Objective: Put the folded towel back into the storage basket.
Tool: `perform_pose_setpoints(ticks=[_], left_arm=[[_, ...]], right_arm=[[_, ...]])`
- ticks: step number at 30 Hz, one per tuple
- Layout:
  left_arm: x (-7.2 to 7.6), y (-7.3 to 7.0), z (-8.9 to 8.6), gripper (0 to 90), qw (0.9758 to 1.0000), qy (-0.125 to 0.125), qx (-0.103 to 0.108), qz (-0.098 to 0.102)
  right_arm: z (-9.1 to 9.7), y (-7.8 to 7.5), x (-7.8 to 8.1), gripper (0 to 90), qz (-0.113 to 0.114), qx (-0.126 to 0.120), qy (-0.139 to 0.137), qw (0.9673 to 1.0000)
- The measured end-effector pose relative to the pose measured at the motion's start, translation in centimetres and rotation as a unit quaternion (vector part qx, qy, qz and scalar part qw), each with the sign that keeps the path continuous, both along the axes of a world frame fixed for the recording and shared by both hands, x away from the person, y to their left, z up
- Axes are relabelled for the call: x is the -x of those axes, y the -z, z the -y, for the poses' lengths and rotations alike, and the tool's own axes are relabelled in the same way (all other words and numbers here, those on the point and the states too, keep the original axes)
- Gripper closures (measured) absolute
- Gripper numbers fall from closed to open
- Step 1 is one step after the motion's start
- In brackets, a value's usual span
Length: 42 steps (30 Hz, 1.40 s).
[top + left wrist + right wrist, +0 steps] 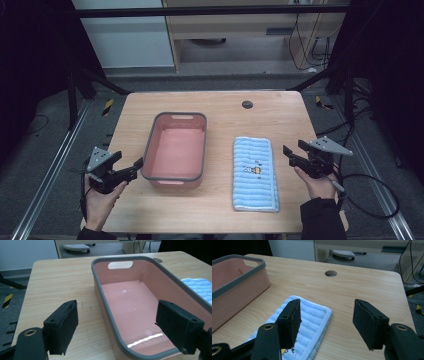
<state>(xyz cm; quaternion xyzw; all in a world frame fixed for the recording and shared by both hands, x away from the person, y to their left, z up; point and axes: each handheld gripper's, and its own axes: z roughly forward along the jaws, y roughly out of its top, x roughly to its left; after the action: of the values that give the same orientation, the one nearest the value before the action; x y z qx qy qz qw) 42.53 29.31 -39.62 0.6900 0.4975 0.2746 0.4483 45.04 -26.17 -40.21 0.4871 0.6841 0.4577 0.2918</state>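
Note:
A pink basin with a grey rim [150, 145] stands empty in the middle of the wooden table [280, 115]. To its right lies a folded blue striped towel [255, 172] with a small picture on it. My left gripper [129, 160] hovers at the basin's near left corner, jaws open and empty. In the left gripper view the open gripper [116, 307] straddles the basin's rim [100, 282], apart from it. My right gripper [294, 147] hangs open just right of the towel. In the right gripper view that gripper [327, 303] stands over the towel's [312, 315] far right corner, holding nothing.
A round cable hole [247, 104] sits near the table's far edge. Metal rails and dark frame legs flank the table on both sides, and cables trail on the floor at the right. A cabinet stands beyond the table.

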Motion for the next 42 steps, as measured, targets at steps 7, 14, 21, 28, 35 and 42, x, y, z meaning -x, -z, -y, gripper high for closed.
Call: perform_pose_setpoints(ticks=[7,14,21,28,35,42], left_arm=[[-0.1,-0.4,1.7,19.1,0.9999,0.015,0.0,0.003],[-0.3,-1.3,4.5,20.3,0.9993,0.035,-0.002,0.014],[-0.4,-1.7,7.5,20.4,0.9977,0.064,-0.011,0.017],[-0.3,-1.4,9.9,20.5,0.9966,0.079,-0.016,0.016],[-0.2,-1.0,12.5,21.8,0.995,0.097,-0.013,0.02],[0.0,-0.8,14.5,22.7,0.9935,0.112,-0.014,0.019]], right_arm=[[-0.5,-0.5,-0.4,39.4,0.004,0.011,-0.01,0.9999],[-1.1,-0.6,-1.1,39.1,0.003,0.009,-0.015,0.9998],[-1.7,-0.7,-1.7,39.7,0.004,0.01,-0.014,0.9998],[-1.9,-1.0,-2.2,40.5,0.007,0.009,-0.015,0.9998],[-2.2,-1.3,-2.6,41.7,0.005,0.017,-0.021,0.9996],[-2.3,-1.4,-2.9,43.3,0.006,0.02,-0.02,0.9996]])
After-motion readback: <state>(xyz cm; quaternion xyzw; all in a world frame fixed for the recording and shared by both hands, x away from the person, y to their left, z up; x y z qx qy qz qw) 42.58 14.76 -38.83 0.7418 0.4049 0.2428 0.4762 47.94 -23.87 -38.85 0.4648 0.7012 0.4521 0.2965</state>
